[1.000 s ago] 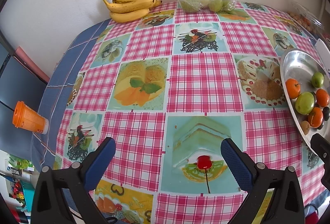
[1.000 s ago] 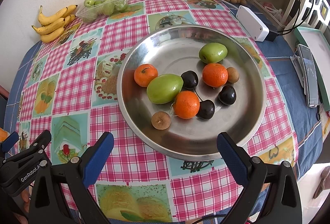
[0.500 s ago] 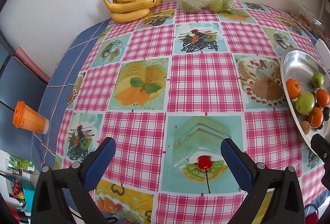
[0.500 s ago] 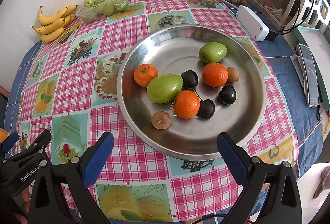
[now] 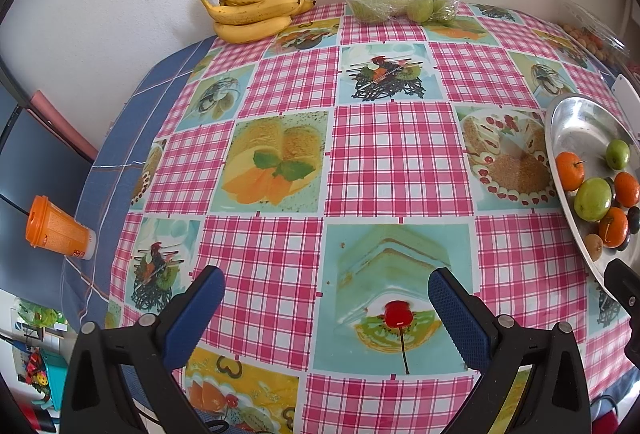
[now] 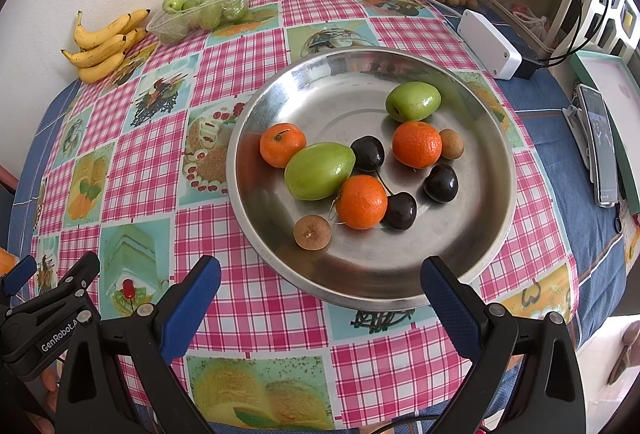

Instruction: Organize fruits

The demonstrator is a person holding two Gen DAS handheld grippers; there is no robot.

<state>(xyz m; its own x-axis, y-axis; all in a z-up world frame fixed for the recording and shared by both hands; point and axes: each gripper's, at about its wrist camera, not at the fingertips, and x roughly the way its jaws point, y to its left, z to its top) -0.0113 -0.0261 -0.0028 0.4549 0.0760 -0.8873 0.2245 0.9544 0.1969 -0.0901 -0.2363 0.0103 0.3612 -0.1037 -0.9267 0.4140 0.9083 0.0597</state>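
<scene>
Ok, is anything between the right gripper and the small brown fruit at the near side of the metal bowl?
Only the metal bowl's near rim lies between. The right gripper is open, and the small brown fruit sits alone, just apart from the nearest orange.

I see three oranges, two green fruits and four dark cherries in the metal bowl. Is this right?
Not quite: the right wrist view shows three dark cherries, not four. The three oranges and two green fruits in the metal bowl are correct.

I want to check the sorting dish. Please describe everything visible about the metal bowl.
The metal bowl is round, wide and shallow, with a shiny, scuffed silver surface. It sits flat on the checked tablecloth, just ahead of the open right gripper. It holds mixed loose fruit; nothing grips it.
</scene>
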